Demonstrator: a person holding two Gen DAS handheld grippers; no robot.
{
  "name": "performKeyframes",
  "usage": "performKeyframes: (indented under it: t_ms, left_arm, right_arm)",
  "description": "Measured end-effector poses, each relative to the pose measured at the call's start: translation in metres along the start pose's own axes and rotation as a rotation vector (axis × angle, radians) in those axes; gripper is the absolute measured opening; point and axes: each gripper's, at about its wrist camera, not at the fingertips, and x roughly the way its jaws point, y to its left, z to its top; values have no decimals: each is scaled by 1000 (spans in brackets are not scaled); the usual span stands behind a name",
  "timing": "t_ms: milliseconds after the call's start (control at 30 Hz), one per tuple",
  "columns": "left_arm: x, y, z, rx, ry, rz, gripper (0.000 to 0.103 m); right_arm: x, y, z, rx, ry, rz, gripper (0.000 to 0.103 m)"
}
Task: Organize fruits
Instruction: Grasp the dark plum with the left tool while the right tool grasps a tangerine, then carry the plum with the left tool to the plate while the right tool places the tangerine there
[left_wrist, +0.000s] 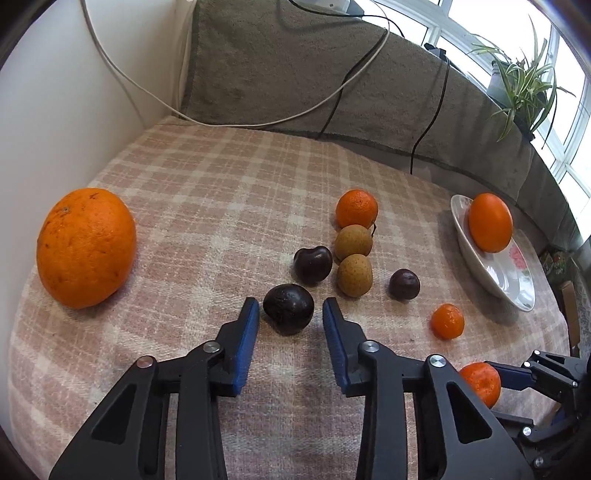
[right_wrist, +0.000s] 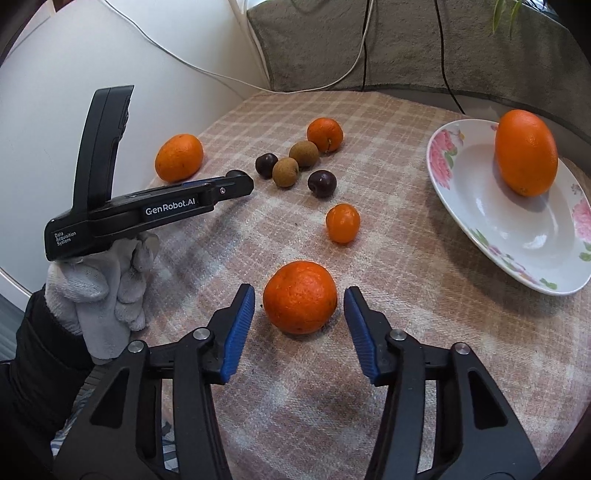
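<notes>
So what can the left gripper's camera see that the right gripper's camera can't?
Only the left view shows the spider plant by the window, and the left gripper straddling a dark fruit without touching it.

Only the right view shows the gloved hand holding the left gripper's handle, and the right gripper open around a mandarin.

Both show the checked cloth, the flowered plate holding an orange, the large orange at the left, and the two brown fruits.

Left gripper (left_wrist: 290, 312), right gripper (right_wrist: 299, 301): both angled down, pads apart.
</notes>
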Motion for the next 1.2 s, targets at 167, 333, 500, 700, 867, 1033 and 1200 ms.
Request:
performKeyframes:
  t_ms: [167, 333, 500, 700, 867, 1033, 1200]
  left_arm:
    - [2, 2, 1, -8, 3, -3, 26]
    - [2, 2, 0, -7, -5, -3, 25]
    - [-4, 3, -1, -12, -20, -12, 25]
    - [-19, -6, -1, 2, -49, -45, 25]
    - [-29, -26, 2, 35, -77, -83, 25]
    - [-35, -54, 4, 76, -95, -133, 25]
    - [-32, -85, 5, 122, -94, -181, 25]
  right_arm:
    - [1, 1, 0, -14, 1, -6, 44]
    - [-1, 1, -1, -12, -9, -8, 43]
    - [-13, -3, 1, -1, -44, -18, 42]
    - [-35, -12, 5, 9, -106, -51, 42]
    - [-53, -28, 6, 34, -152, -93, 42]
    - [-68, -49, 6, 70, -186, -134, 42]
    - [-77, -73, 6, 112, -207, -172, 42]
